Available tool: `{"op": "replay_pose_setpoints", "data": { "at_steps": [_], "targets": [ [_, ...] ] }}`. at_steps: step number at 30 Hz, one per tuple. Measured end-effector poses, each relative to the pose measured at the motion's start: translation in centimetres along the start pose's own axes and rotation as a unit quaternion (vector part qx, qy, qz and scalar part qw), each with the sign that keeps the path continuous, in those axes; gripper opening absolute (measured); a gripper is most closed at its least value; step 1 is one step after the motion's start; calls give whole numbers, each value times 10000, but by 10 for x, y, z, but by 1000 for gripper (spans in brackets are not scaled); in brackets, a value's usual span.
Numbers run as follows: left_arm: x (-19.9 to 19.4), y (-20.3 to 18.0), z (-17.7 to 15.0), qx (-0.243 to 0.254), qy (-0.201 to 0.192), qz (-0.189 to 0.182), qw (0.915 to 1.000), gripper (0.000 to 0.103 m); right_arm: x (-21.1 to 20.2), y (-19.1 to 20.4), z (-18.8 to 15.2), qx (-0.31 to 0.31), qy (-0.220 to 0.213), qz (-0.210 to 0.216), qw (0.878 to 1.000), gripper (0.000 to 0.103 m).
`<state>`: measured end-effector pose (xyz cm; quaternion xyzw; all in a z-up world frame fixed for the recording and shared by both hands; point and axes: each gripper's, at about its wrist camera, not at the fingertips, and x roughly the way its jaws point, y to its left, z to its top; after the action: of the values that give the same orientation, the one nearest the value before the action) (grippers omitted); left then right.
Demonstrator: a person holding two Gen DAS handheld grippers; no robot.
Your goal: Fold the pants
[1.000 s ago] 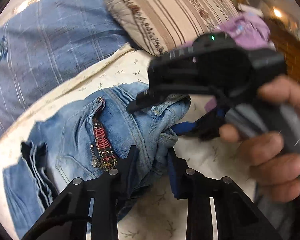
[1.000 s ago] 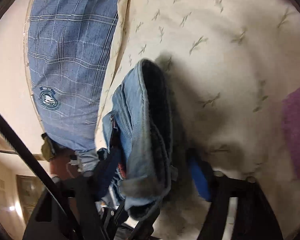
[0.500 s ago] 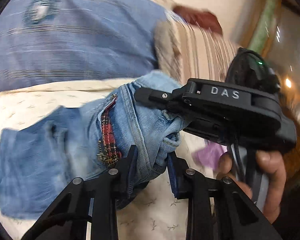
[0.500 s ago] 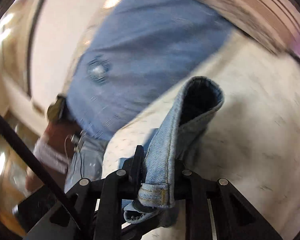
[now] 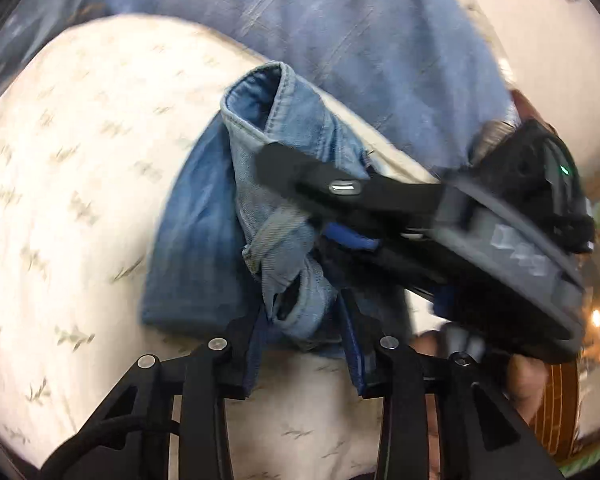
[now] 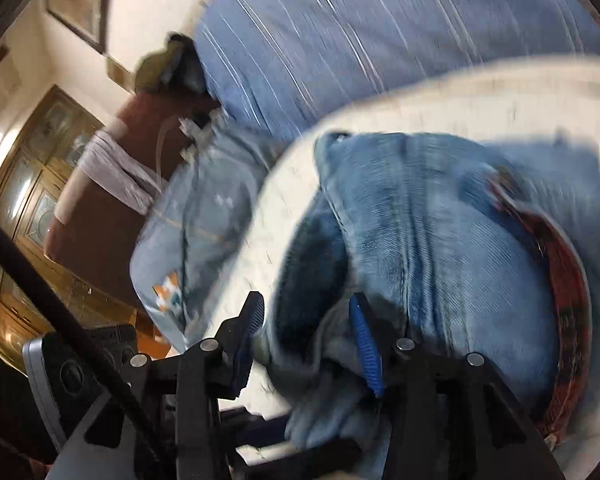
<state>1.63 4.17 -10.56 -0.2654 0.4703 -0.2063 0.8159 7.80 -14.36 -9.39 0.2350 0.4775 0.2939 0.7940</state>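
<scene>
Between the 2 fingers of the left gripper (image 5: 300, 348) sits a thick bunch of the jeans (image 5: 204, 248); the jaws are closed in on the denim, only as far apart as the folded cloth allows. The right gripper (image 6: 306, 344) also has denim between its blue pads (image 6: 364, 344), but here the jaws stand wider and the picture is blurred, so I cannot tell if they really press the cloth or only surround it. In the left view the right gripper comes in from the right and lies across the same bundle, very near the left one.

The jeans hang from these grips above the cream bedsheet (image 5: 60, 200), with the lower part resting on it; a red plaid lining (image 6: 568, 280) shows on the right. Behind is a blue checked blanket (image 5: 340, 40).

I judge the denim to be heavy and soft, but stiff at the seams and the waistband. It will not slip easily. The best hold is on such a thick seam or hem, with the 2 grips farther apart so the cloth spreads flat for folding.
</scene>
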Motion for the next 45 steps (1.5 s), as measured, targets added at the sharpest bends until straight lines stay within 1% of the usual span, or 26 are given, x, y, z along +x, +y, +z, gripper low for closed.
{"op": "replay_pose_setpoints", "data": {
  "at_steps": [1, 3, 4, 5, 7, 10, 12, 13, 15, 16, 19, 21, 22, 24, 26, 28, 30, 33, 34, 35, 36, 37, 40, 42, 43, 45],
  "targets": [
    [-2, 2, 0, -3, -1, -28, 10000, 36, -4, 0, -2, 70, -17, 107, 9999, 46],
    [-9, -4, 1, 134, -82, -92, 9998, 46, -26, 4, 1, 30, -259, 129, 9996, 58],
    [-13, -7, 1, 207, -126, -130, 9996, 49, -49, 6, 3, -2, -557, 91, 9984, 72],
    [-16, -8, 1, 253, -151, -174, 9994, 56, -62, 5, 3, 13, -741, 66, 9972, 79],
    [-21, -13, -1, 355, -257, -106, 9990, 59, -98, -5, -2, 174, -1103, -189, 9936, 79],
    [-32, -10, -2, 336, -380, 189, 9985, 59, -122, -27, -16, 381, -1249, -648, 9893, 79],
    [-37, -8, -7, 376, -386, 442, 9976, 53, -125, -47, -30, 598, -1156, -863, 9877, 75],
    [-34, -8, -9, 478, -254, 556, 9970, 47, -122, -54, -35, 678, -1075, -952, 9873, 72],
    [-30, -14, -15, 665, -85, 591, 9960, 11, -107, -62, -36, 793, -766, -1103, 9878, 68],
    [-30, -17, -16, 734, -20, 526, 9959, 11, -96, -63, -35, 782, -512, -1149, 9890, 62],
    [-46, -29, -12, 891, -335, 358, 9948, 9, -89, -55, -37, 618, -482, -1433, 9866, 61],
    [-51, -26, -9, 795, -278, 148, 9963, 12, -92, -49, -37, 465, -484, -1497, 9864, 61],
    [-48, -21, -7, 705, -185, 116, 9973, 15, -92, -49, -37, 452, -463, -1541, 9859, 63],
    [-43, -11, -8, 502, -11, 88, 9987, 39, -90, -47, -37, 502, -457, -1516, 9861, 63],
    [-38, -5, -6, 453, 22, 4, 9990, 45, -102, -41, -45, 323, -460, -1490, 9872, 65],
    [-32, -4, -5, 477, 101, -122, 9987, 45, -114, -31, -58, 26, -528, -1568, 9862, 73],
    [-15, -7, 2, 484, 184, -126, 9986, 39, -118, -24, -71, -191, -484, -1670, 9846, 73],
    [-2, -15, 0, 703, 135, -96, 9974, 24, -115, -15, -88, -473, -402, -1870, 9804, 73],
    [-1, -19, 0, 841, 56, 42, 9964, 19, -110, -12, -90, -577, -357, -2043, 9766, 69],
    [-2, -21, 0, 927, 12, 79, 9957, 8, -102, -10, -91, -692, -280, -2242, 9717, 57],
    [-7, -23, 3, 970, -31, 61, 9953, 8, -95, -9, -91, -810, -184, -2351, 9684, 49],
    [-16, -26, 6, 989, -171, -50, 9949, 8, -92, -6, -91, -859, -185, -2369, 9676, 47],
    [-44, -34, 14, 1212, -537, -180, 9910, 7, -108, 3, -90, -902, -537, -2154, 9709, 34],
    [-39, -34, 16, 1364, -460, 92, 9895, 7, -111, 1, -88, -818, -556, -1995, 9749, 34],
    [-30, -31, 16, 1460, -370, 352, 9880, 7, -106, -2, -89, -773, -465, -2029, 9750, 28],
    [3, -9, 14, 1219, 184, 704, 9899, 8, -96, -8, -92, -765, -255, -2132, 9737, 28]
  ]
}}
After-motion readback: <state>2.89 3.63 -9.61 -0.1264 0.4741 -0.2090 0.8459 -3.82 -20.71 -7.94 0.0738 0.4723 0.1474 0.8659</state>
